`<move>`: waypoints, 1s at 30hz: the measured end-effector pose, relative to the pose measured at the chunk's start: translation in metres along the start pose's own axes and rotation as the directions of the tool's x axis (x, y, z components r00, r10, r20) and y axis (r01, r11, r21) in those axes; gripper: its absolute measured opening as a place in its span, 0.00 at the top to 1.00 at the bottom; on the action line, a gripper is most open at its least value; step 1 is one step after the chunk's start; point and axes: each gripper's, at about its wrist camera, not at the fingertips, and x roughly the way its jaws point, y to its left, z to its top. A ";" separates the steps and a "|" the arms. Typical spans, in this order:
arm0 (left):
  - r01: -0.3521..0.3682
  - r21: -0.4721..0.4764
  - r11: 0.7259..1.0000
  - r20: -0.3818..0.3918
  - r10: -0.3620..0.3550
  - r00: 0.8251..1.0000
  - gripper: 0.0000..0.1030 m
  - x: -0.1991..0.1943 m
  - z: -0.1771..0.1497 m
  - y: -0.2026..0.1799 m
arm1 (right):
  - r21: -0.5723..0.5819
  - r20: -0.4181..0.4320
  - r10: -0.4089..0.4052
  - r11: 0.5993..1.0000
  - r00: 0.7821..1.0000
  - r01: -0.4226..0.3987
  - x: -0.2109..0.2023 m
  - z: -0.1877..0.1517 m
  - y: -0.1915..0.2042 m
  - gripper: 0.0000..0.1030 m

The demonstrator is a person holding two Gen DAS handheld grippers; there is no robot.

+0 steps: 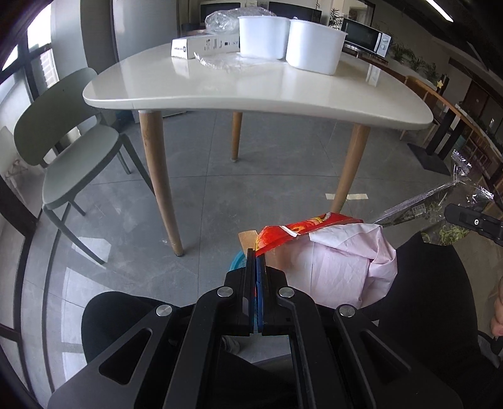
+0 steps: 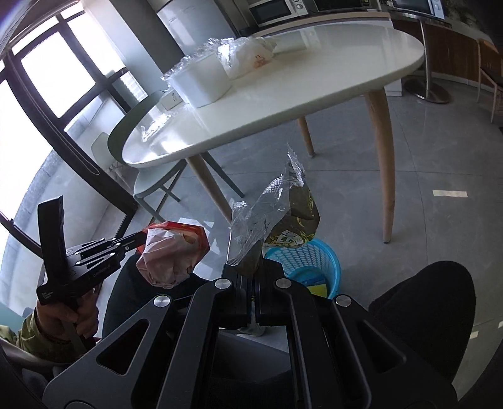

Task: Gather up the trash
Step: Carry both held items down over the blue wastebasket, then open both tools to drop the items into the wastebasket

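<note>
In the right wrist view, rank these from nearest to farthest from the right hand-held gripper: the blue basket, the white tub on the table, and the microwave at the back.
From the right hand-held gripper:
1. Blue basket, on the floor just beyond the fingers, slightly right.
2. White tub, on the table, up and left.
3. Microwave, on the back counter, behind the table.

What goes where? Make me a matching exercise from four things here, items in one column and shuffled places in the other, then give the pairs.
Things
1. red snack bag
2. green-and-clear wrapper
3. blue basket
4. white tubs

Places
A. on the table
B. held in the left gripper
C. on the floor
D. held in the right gripper

Pairs: 1-B, 2-D, 3-C, 4-A
</note>
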 end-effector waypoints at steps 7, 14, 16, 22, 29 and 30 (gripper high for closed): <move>-0.008 -0.028 1.000 -0.066 0.006 0.998 1.00 0.033 -0.012 0.005 | 0.018 -0.074 -0.042 0.999 0.996 0.044 0.049 -0.016 -0.016 0.99; 0.003 -0.097 0.995 -0.157 -0.018 0.987 1.00 0.075 -0.015 0.014 | 0.022 -0.128 -0.044 0.999 0.991 0.047 0.090 -0.021 -0.020 0.99; 0.028 -0.161 0.987 -0.197 -0.060 0.979 1.00 0.087 -0.016 0.020 | 0.037 -0.146 -0.033 0.999 0.989 0.039 0.100 -0.022 -0.022 0.99; 0.000 -0.134 0.991 -0.217 -0.030 0.976 1.00 0.108 -0.020 0.014 | 0.056 -0.187 -0.054 0.996 0.981 0.065 0.132 -0.021 -0.030 0.99; 0.003 -0.133 0.991 -0.267 -0.039 0.963 1.00 0.137 -0.017 0.011 | 0.081 -0.242 -0.063 0.993 0.968 0.085 0.167 -0.023 -0.038 0.99; 0.012 -0.135 0.991 -0.273 -0.048 0.961 1.00 0.142 -0.016 0.009 | 0.087 -0.252 -0.063 0.992 0.966 0.088 0.172 -0.022 -0.040 0.99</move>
